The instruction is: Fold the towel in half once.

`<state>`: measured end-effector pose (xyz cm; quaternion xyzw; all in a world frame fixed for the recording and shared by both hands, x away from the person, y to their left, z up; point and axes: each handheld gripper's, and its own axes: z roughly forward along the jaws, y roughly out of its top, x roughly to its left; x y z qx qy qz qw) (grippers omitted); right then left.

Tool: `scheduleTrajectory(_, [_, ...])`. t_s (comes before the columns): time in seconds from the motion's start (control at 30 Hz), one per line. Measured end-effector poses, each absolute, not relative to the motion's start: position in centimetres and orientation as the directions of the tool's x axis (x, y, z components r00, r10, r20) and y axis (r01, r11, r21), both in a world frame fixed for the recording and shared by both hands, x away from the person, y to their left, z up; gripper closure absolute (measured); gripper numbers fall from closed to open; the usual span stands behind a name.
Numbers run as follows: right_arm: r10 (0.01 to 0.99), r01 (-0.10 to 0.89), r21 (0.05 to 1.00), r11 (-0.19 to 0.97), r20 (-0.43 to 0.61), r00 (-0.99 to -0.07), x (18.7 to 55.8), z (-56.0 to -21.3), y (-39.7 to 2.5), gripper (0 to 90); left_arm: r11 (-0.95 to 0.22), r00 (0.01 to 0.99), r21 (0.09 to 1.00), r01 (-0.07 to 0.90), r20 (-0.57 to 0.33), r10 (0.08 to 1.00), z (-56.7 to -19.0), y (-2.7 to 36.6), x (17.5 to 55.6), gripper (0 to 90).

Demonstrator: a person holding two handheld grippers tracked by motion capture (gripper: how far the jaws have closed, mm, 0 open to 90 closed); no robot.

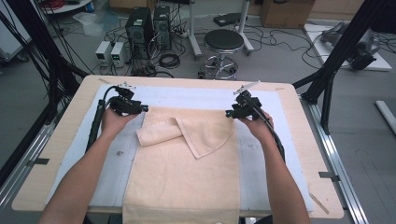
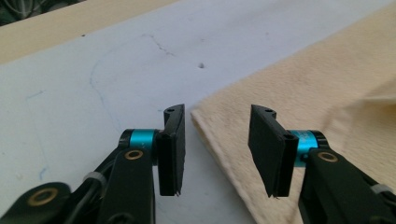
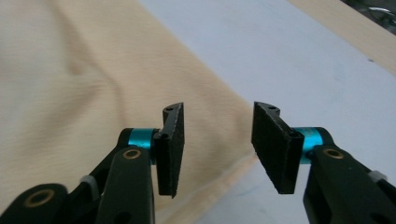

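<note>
towel (image 1: 187, 163) w/ folded flap, white mat (image 1: 261, 154) beneath

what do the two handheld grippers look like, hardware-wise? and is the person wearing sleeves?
Both the left gripper and the right gripper have flat black jaw pads, teal collars behind them, black links with brass-coloured pivots. A grey plate tops each, and a black cable trails along each forearm. Forearms are bare, no sleeves in view.
</note>
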<state>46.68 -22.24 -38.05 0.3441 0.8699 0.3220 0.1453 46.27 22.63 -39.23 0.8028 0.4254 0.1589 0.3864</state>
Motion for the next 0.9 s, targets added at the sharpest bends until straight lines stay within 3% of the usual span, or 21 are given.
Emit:
scheduleTrajectory(0.3, [0.609, 0.424, 0.707, 0.566, -0.012, -0.793, 41.0, -37.6, -20.4, 48.5, -0.36, 0.667, 0.784, 0.506, -0.091, 0.739, -39.3, 23.1, 41.7, 50.4])
scheduleTrajectory(0.4, [0.595, 0.42, 0.707, 0.569, -0.002, -0.803, 39.3, -38.1, -19.7, 46.3, -0.372, 0.673, 0.771, 0.516, -0.096, 0.734, -39.8, 23.4, 40.5, 46.5])
scheduleTrajectory(0.7, [0.545, 0.399, 0.674, 0.622, -0.006, -0.839, 36.9, -40.5, -17.1, 43.7, -0.377, 0.667, 0.736, 0.563, -0.135, 0.732, -41.9, 23.6, 39.3, 48.4])
scheduleTrajectory(0.8, [0.537, 0.407, 0.634, 0.658, -0.014, -0.844, 37.2, -41.3, -16.5, 45.8, -0.398, 0.682, 0.734, 0.55, -0.12, 0.721, -42.2, 23.0, 39.3, 54.5])
scheduleTrajectory(0.9, [0.523, 0.407, 0.605, 0.684, -0.018, -0.852, 37.6, -42.1, -16.2, 55.9, -0.415, 0.693, 0.734, 0.538, -0.105, 0.713, -42.4, 22.5, 39.2, 64.5])
